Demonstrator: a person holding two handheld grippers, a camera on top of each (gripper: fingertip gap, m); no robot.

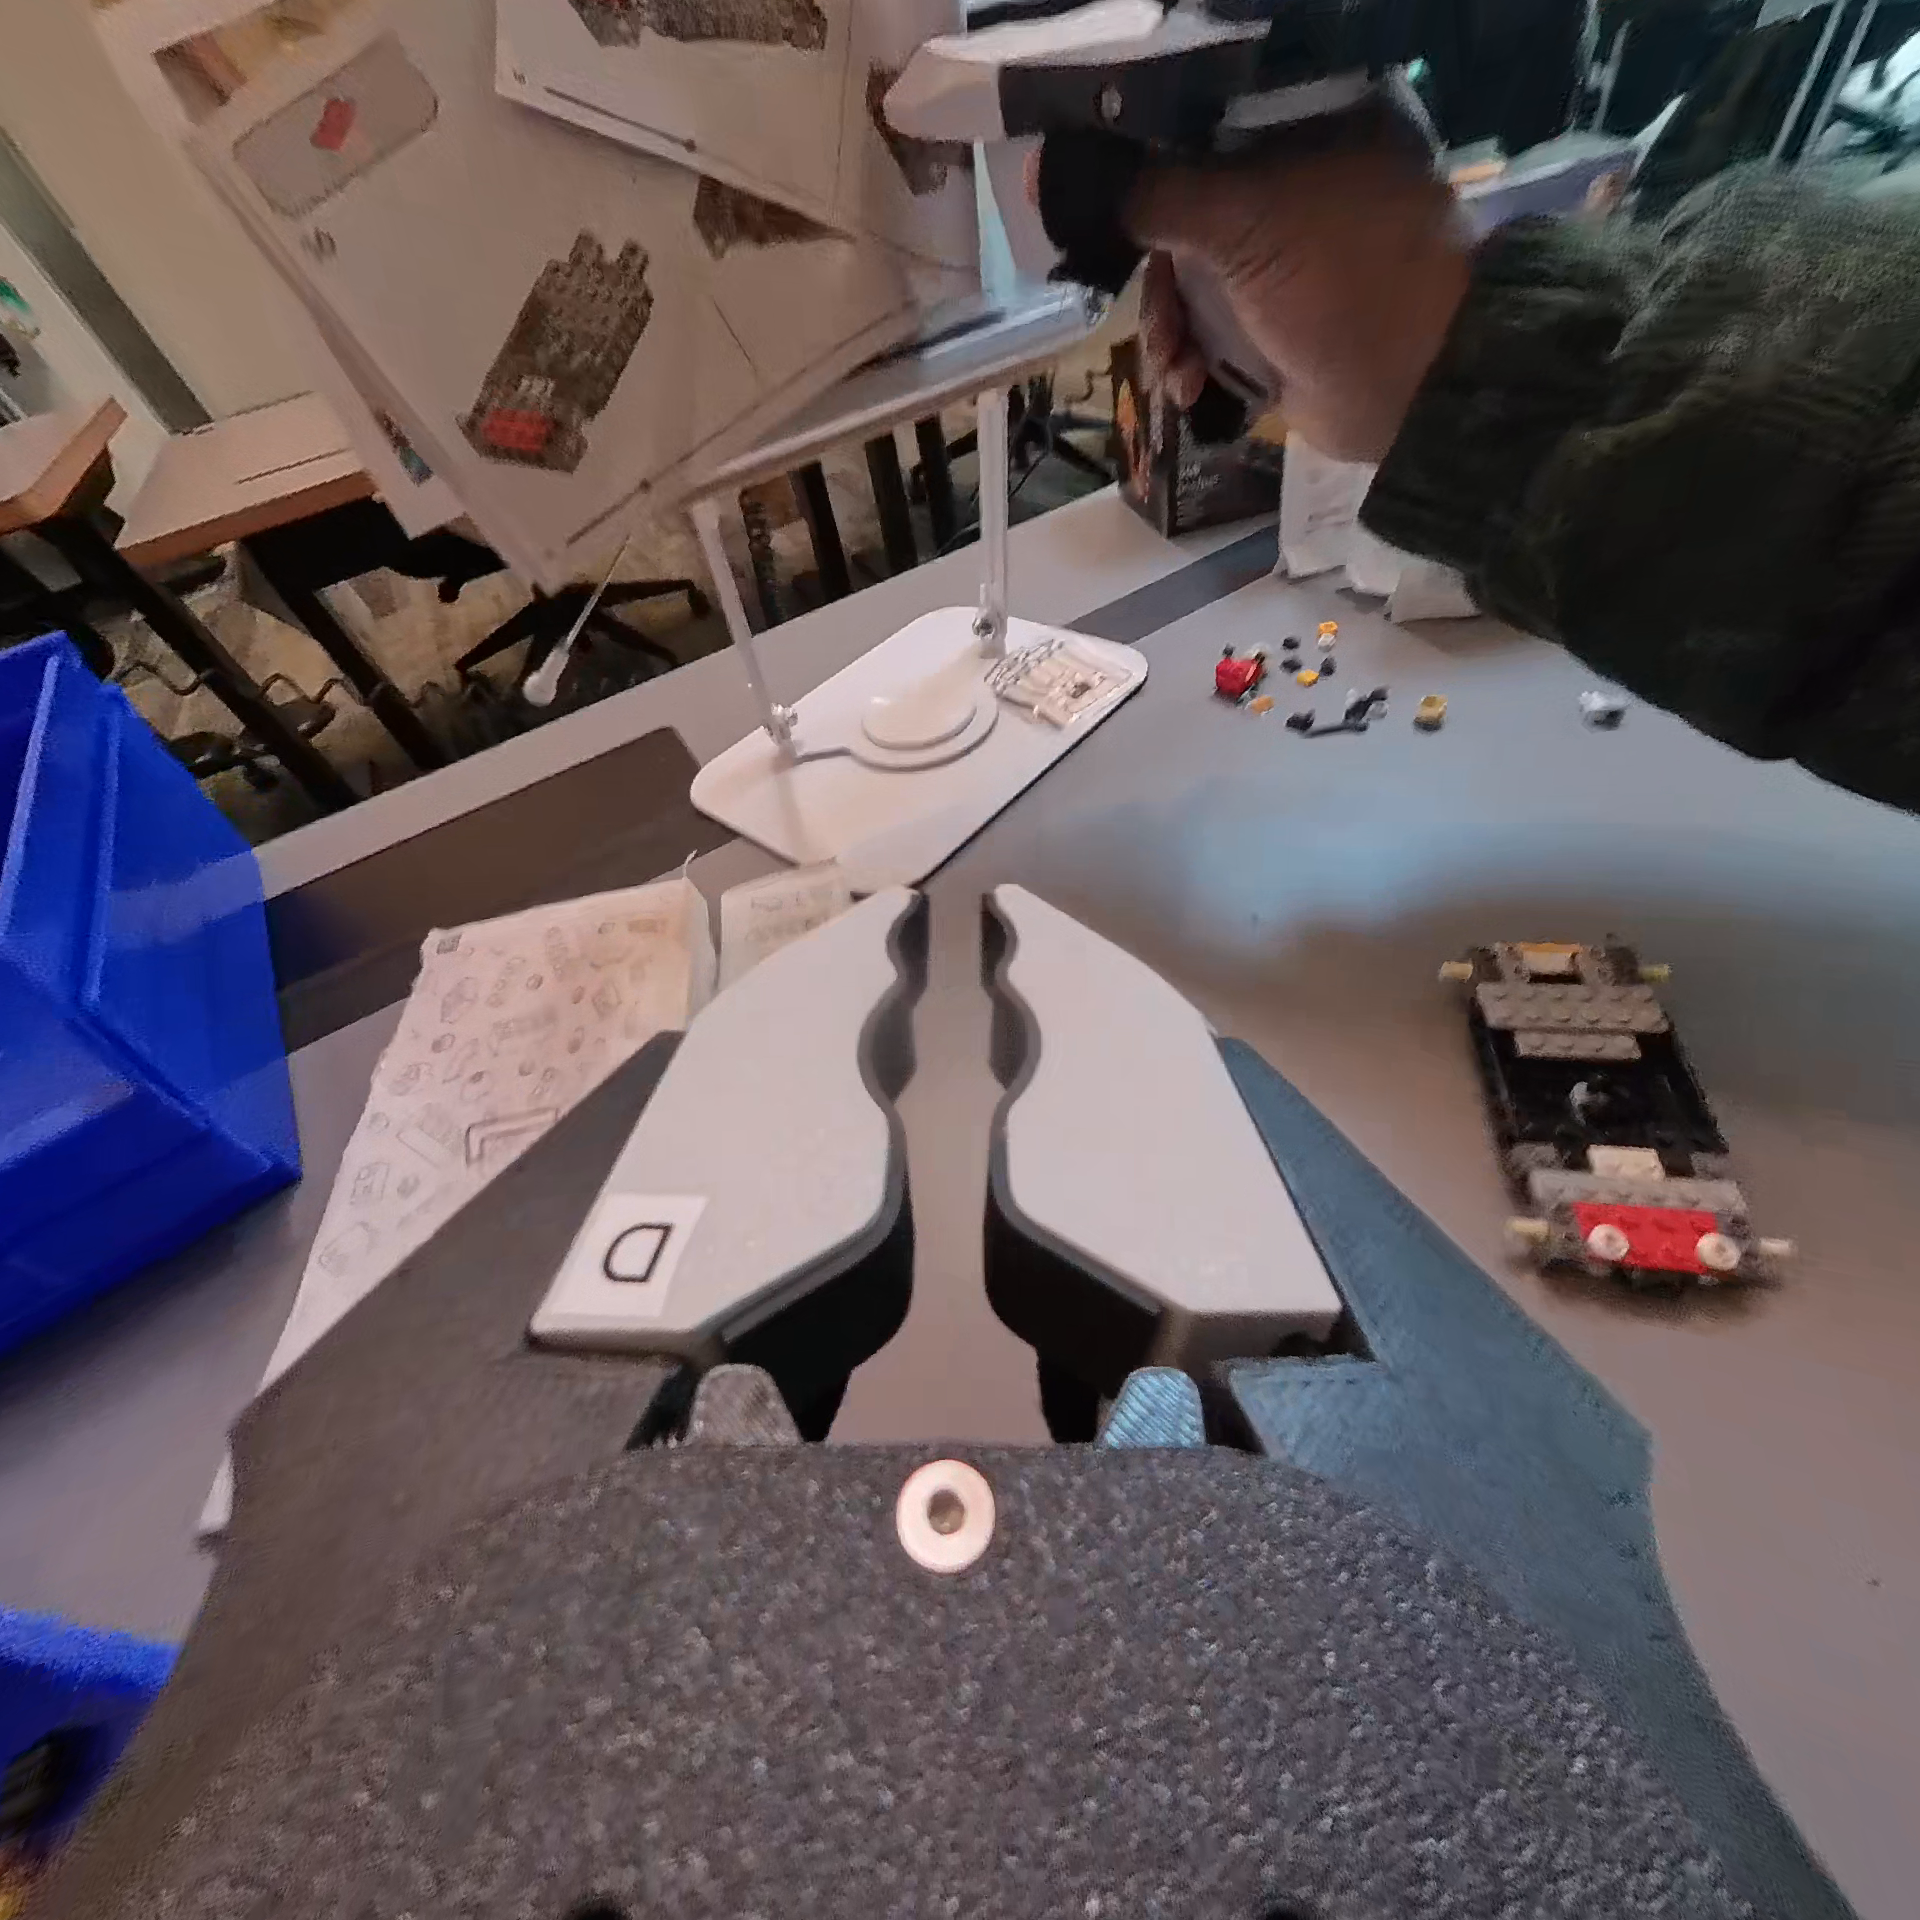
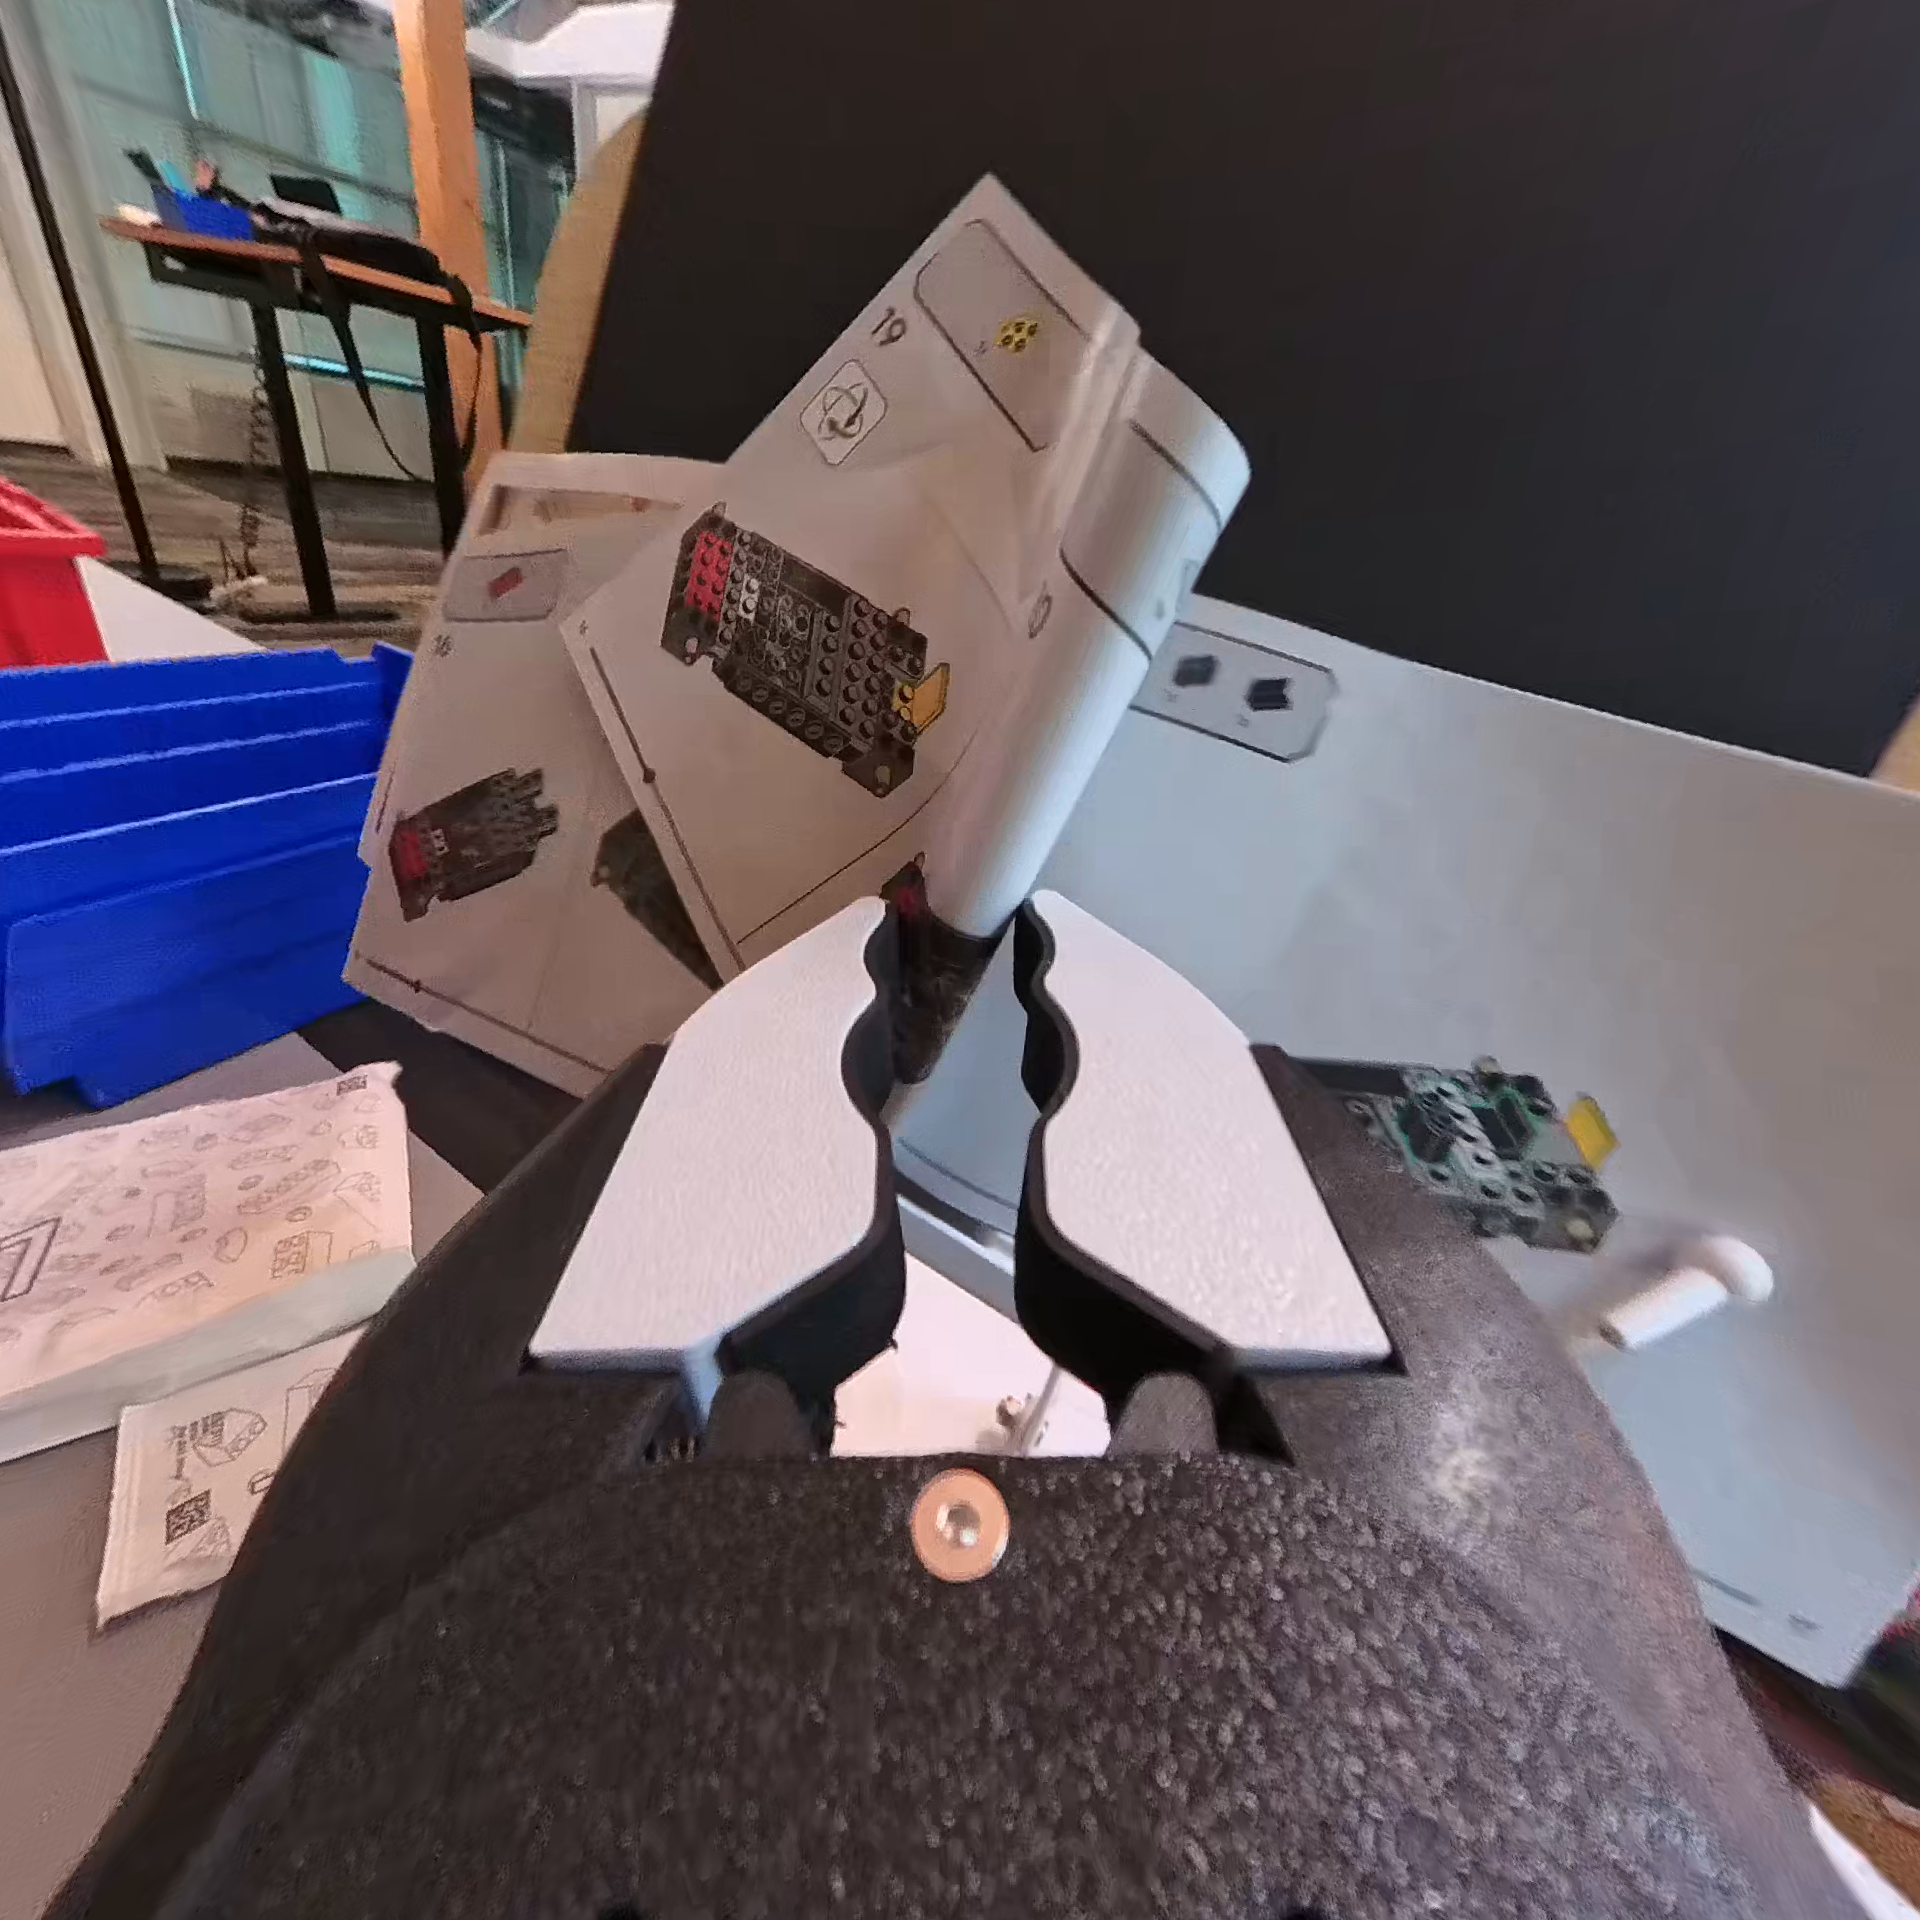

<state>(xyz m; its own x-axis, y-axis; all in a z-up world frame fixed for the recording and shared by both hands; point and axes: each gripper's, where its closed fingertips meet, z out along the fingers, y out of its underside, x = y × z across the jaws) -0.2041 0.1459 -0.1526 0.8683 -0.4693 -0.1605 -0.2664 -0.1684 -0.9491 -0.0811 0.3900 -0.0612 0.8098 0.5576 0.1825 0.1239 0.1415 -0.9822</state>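
My right gripper is up at an open instruction booklet with pictures of a brick model. A curled page runs down between its fingertips. The page lies against the left pad, and a gap shows beside the right pad lower down. The fingers stand narrowly apart. My left gripper is slightly open and empty above the grey table. A partly built black, grey and red brick chassis lies to its right. The booklet leans on a white stand, with a hand and green sleeve beside it.
A blue bin stands at the left, also in the right wrist view, with a red bin behind it. Printed paper bags lie before the stand. Small loose bricks and a dark box sit farther back. One gripper's finger ends stand about 30 centimetres off the other's.
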